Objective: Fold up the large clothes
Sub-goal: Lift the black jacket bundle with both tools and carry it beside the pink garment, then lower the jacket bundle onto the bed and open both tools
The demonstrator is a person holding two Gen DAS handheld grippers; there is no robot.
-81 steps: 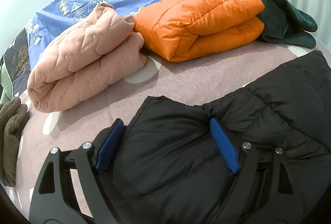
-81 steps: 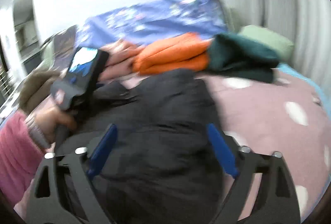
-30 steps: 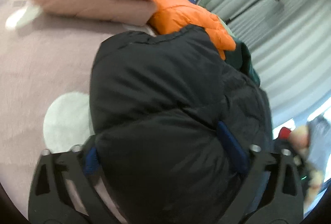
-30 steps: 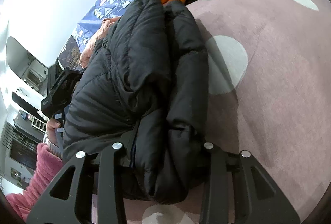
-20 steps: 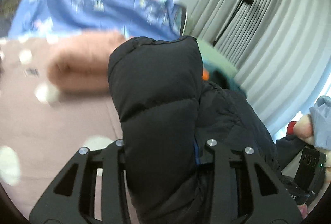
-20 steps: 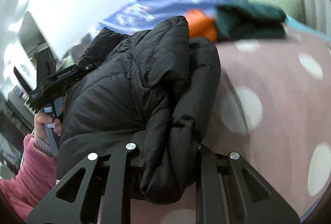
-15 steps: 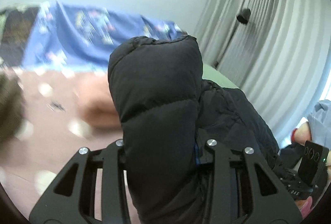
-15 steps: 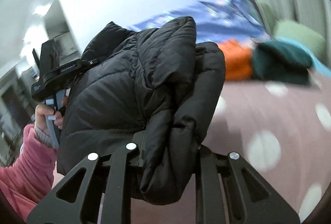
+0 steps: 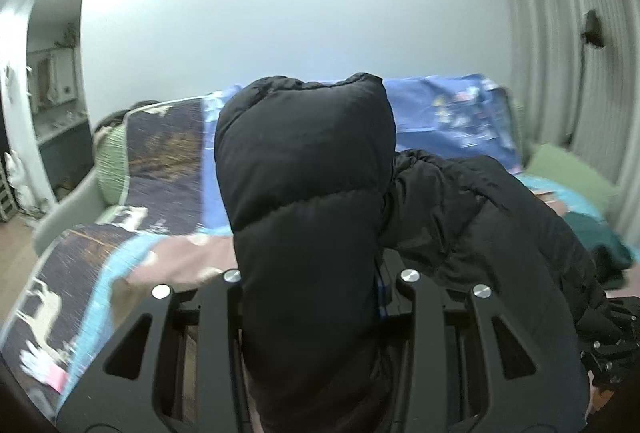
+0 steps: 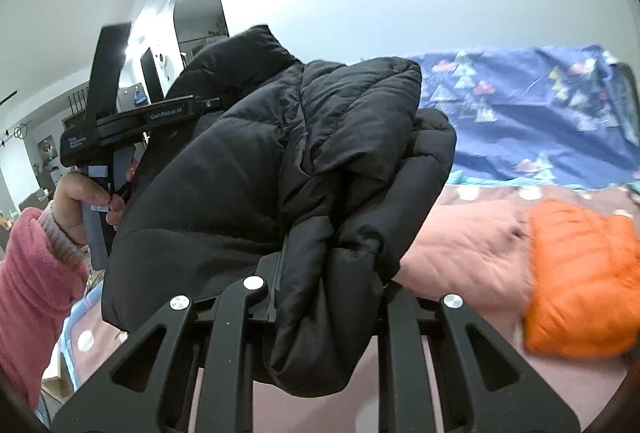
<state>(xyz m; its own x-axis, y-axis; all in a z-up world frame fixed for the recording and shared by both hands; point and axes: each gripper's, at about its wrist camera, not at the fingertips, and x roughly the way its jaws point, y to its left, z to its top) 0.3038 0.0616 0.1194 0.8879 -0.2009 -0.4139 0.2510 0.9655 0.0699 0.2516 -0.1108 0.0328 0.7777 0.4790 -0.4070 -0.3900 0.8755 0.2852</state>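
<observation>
i have the black puffer jacket (image 9: 308,193) lifted off the bed (image 9: 172,257), held up in the air between both tools. my left gripper (image 9: 320,289) is clamped on a thick quilted fold of it; the jaws are drawn in tight against the padding on both sides, and the fold stands up straight in front of the left camera, hiding most of the middle of that view. the rest of the jacket runs off to the right of that view and drops toward the lower right edge.

my right gripper (image 10: 320,293) is likewise closed down on a bunched edge of the black puffer jacket (image 10: 280,161), with fabric squeezed between the jaws and a lump of it hanging below them. from the right camera i can see the left hand (image 10: 80,205) in a pink sleeve (image 10: 32,293) gripping the handle of the other tool on the left side of the jacket.

behind and below the jacket, 2 folded garments lie side by side and touching on the pink dotted cover: a pink quilted one (image 10: 468,249) and an orange puffer (image 10: 580,273) to its right, both blurred. a blue patterned blanket (image 10: 532,113) rises behind them. in the left view a dark green garment (image 9: 600,237) lies at the right, and curtains (image 9: 568,33) hang along that side.
</observation>
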